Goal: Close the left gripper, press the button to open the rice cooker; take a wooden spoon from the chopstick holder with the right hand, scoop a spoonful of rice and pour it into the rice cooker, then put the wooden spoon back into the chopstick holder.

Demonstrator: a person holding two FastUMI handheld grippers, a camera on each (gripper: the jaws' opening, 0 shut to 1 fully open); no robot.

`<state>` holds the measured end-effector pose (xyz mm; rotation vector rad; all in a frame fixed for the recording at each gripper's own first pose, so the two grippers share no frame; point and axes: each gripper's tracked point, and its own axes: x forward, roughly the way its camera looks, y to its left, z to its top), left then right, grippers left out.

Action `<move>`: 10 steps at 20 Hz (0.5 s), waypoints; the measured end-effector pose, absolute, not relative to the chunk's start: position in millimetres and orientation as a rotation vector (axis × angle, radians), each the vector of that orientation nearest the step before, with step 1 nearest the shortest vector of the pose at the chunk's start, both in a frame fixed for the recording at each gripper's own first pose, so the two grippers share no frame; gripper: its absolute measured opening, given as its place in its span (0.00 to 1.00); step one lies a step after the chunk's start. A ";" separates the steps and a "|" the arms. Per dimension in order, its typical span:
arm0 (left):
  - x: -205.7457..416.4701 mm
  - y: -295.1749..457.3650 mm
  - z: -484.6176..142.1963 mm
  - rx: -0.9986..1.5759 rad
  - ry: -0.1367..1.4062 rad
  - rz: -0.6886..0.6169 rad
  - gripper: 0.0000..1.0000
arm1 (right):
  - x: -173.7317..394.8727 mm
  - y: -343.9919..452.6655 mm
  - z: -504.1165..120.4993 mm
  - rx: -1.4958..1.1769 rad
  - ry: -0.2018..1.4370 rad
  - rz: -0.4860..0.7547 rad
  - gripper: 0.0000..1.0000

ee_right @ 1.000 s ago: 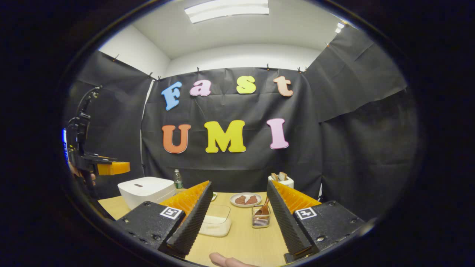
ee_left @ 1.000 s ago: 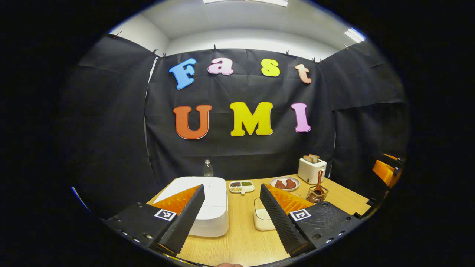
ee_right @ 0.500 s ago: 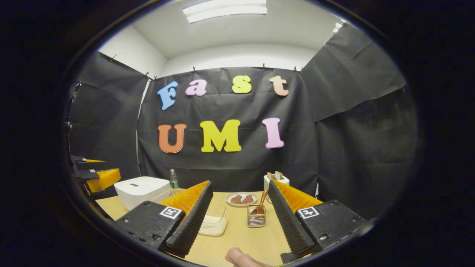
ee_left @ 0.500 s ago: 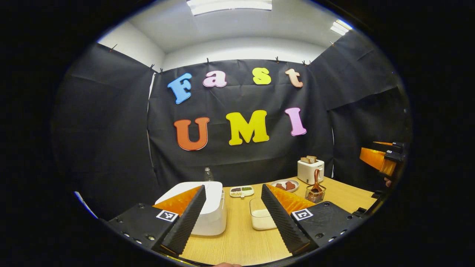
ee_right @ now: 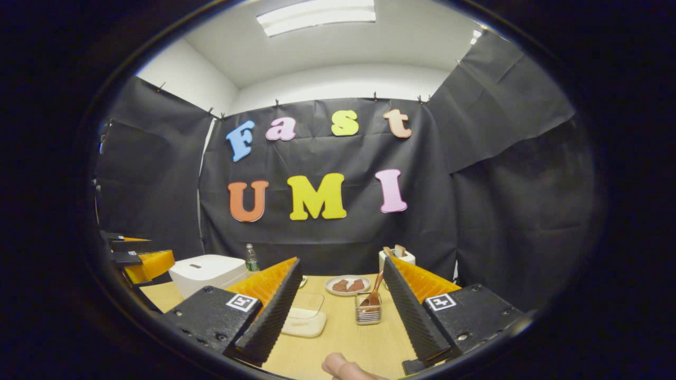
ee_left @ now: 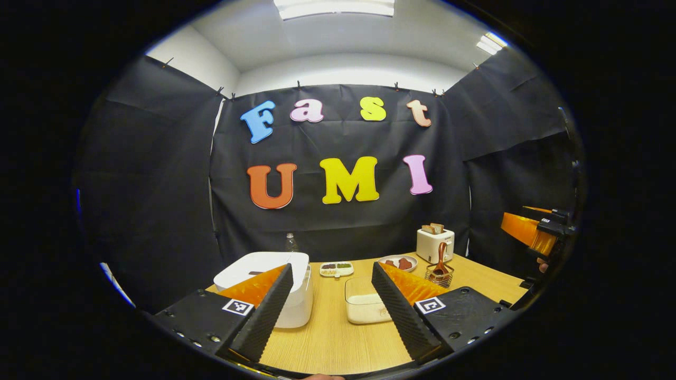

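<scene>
A white rice cooker [ee_left: 274, 274] with its lid down stands on the left of the wooden table [ee_left: 327, 338]; it shows again in the right gripper view [ee_right: 208, 272]. A clear box of rice [ee_left: 364, 309] sits mid-table, also in the right gripper view [ee_right: 303, 319]. The wooden spoon [ee_left: 440, 258] stands in the wire chopstick holder [ee_left: 438, 275], seen closer in the right gripper view [ee_right: 369, 311]. My left gripper [ee_left: 330, 309] hangs open short of the cooker and box. My right gripper [ee_right: 343, 311] is open, well back from the holder. Each gripper shows at the other view's edge [ee_left: 533, 232] [ee_right: 140, 261].
A white toaster [ee_left: 434, 244] with bread slices stands at the back right. A plate of brown food [ee_left: 398, 262], a small divided dish [ee_left: 335, 269] and a water bottle [ee_left: 290, 242] line the back. A fingertip [ee_right: 343, 367] shows at the bottom of the right gripper view.
The left gripper view pulled back and levelled, so the cooker and rice box shrank and sit lower. The right gripper drifted slightly; the left gripper sank lower at its left edge.
</scene>
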<state>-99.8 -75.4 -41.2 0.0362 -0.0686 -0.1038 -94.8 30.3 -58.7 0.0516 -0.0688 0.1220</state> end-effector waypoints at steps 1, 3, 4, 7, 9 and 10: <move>-102.1 -77.6 -38.6 0.028 -0.074 -0.112 0.95 | -95.3 29.5 -59.0 0.050 -0.068 0.118 1.00; -103.9 -83.7 -37.4 0.014 -0.072 -0.136 0.95 | -95.3 29.7 -59.0 0.050 -0.066 0.118 1.00; -102.9 -85.2 -36.9 0.011 -0.074 -0.147 0.95 | -94.7 29.1 -58.5 0.048 -0.066 0.117 1.00; -104.4 -90.7 -32.2 0.009 -0.090 -0.166 0.95 | -96.9 29.6 -54.1 0.043 -0.083 0.127 1.00; -103.2 -92.2 -30.5 0.015 -0.090 -0.168 0.95 | -98.0 29.4 -52.9 0.041 -0.089 0.127 1.00; -103.4 -92.1 -30.8 0.018 -0.089 -0.166 0.95 | -98.5 28.9 -52.6 0.040 -0.090 0.125 1.00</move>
